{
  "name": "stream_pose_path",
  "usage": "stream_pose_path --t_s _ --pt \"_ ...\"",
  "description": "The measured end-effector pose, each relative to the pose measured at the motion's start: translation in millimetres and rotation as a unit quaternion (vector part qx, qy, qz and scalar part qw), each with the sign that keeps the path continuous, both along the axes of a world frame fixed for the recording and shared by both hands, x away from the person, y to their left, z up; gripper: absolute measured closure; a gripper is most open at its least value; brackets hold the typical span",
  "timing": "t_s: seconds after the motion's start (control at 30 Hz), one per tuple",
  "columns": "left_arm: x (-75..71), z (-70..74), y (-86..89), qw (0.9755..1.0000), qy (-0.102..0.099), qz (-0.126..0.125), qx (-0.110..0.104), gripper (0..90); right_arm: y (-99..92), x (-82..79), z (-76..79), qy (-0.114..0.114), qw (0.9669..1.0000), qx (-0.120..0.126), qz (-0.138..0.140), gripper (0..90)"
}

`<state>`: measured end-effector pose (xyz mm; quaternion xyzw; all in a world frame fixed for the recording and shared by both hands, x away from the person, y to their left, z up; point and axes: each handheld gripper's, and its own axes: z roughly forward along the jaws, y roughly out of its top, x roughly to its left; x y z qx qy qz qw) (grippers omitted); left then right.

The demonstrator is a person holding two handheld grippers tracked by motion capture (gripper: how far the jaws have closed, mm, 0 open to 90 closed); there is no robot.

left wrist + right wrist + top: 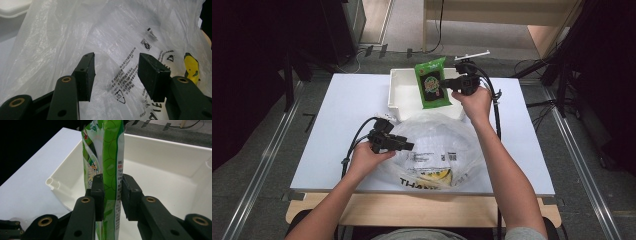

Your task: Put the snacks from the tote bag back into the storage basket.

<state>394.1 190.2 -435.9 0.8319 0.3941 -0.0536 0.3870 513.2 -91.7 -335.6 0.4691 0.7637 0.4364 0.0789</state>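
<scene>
High view: right gripper (446,83) holds a green snack packet (432,83) over the white bin (398,95), packet lying flat to the camera above the bin's right half. Right gripper view: both pads clamp the green snack packet (108,162) by its thin edge, one pad each side, packet upright between the jaws, the white bin (160,157) open just beyond and below it, bin's inside bare white. Left gripper (404,146) sits on the near side of the bin, at the left edge of a clear plastic bag (439,142) that lies crumpled on the white table (342,115), touching the bin's near wall. Left gripper view: jaws spread apart, pads released, plastic bag (120,37) with black print and a yellow mark right in front of them, film behind the gap, not pinched. Person's hands grip both tools, forearms coming in from the near table edge
</scene>
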Motion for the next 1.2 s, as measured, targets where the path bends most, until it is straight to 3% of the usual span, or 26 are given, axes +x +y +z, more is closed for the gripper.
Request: stream_pose_path --t_s 0.2,0.5,0.6,0.97,1.07,1.2 --pt "-0.3 -0.7 -0.6 1.0 0.0 -0.005 0.006 49.4 2.0 4.9 1.7 -0.005 0.9999 0.009 -0.005 75.1" --pt "-1.6 -1.5 -2.8 0.9998 -0.003 -0.013 0.015 50.9 4.7 21.7 -0.6 0.004 0.9997 0.002 -0.022 75.1" --pt "-1.5 -1.4 -2.4 0.9999 -0.003 -0.013 0.01 51.0 3.5 25.6 -0.6 0.001 0.9997 0.01 -0.024 75.1" --pt "-3.3 0.9 -2.0 0.9998 -0.007 -0.013 0.011 51.2 7.5 45.0 0.8 0.005 0.9993 -0.006 -0.037 75.1" --pt "-3.3 1.0 -1.8 0.9998 -0.01 -0.013 0.009 51.4 10.6 50.0 0.8 0.004 0.9992 0.004 -0.04 75.1" --pt "-3.3 1.3 -0.9 0.9998 -0.011 -0.013 0.01 51.4 16.3 56.4 3.0 0.002 0.9992 -0.003 -0.04 75.1"
